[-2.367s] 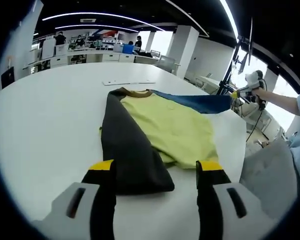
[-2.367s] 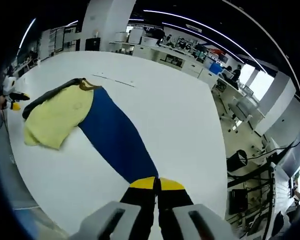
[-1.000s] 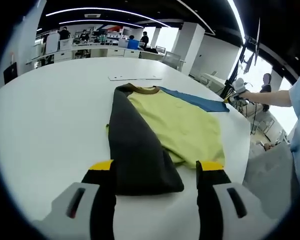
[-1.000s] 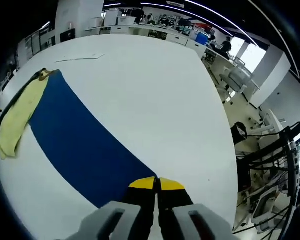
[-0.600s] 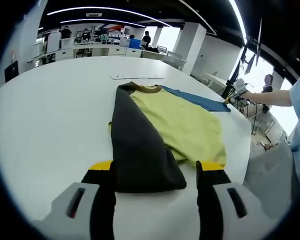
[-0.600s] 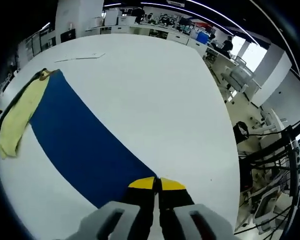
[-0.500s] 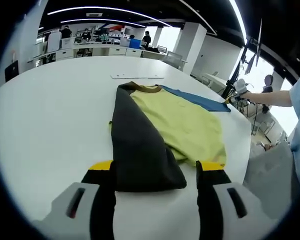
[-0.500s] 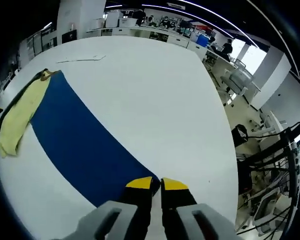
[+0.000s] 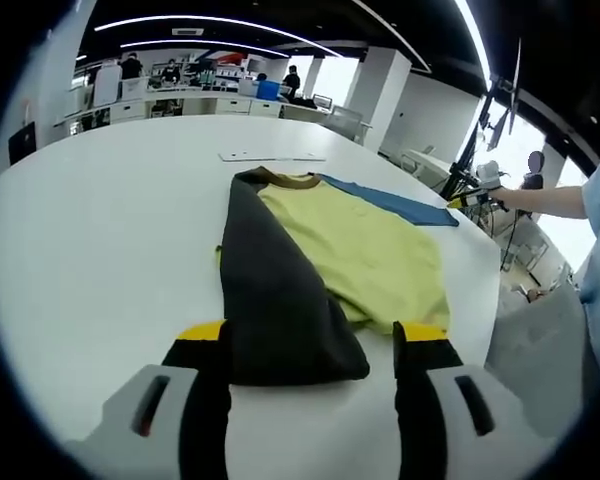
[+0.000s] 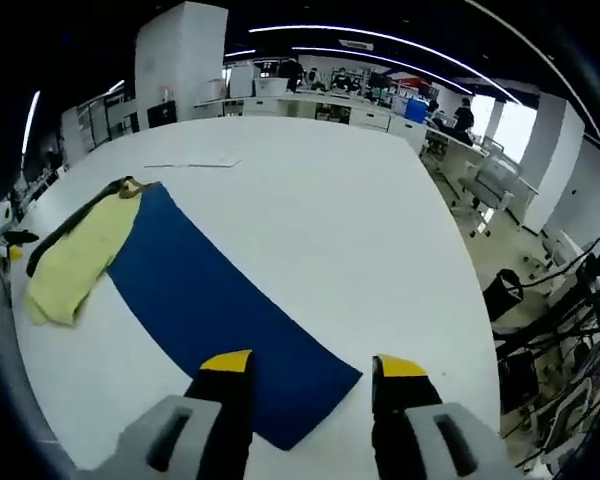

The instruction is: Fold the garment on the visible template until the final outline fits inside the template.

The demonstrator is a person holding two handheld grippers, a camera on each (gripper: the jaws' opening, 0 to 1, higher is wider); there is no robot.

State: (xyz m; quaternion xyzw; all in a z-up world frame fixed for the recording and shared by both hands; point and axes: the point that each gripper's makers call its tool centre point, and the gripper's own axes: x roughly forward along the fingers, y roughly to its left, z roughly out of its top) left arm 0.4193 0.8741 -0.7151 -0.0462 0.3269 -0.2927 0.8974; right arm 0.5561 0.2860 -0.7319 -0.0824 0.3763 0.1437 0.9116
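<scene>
Left claw [image 9: 312,332]: spread wide, straddling the garment's dark sleeve [image 9: 275,300] end.
Right claw [image 10: 312,366]: wide apart, empty, above the blue sleeve [image 10: 220,310] end.
Garment [image 9: 355,250]: flat on the white tabletop [image 9: 100,220], yellow body between both sleeves.

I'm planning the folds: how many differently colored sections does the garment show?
3. A dark section along one side, reaching between the left claw's jaws, a yellow section in the middle, and a blue section spread flat toward the right claw.
</scene>
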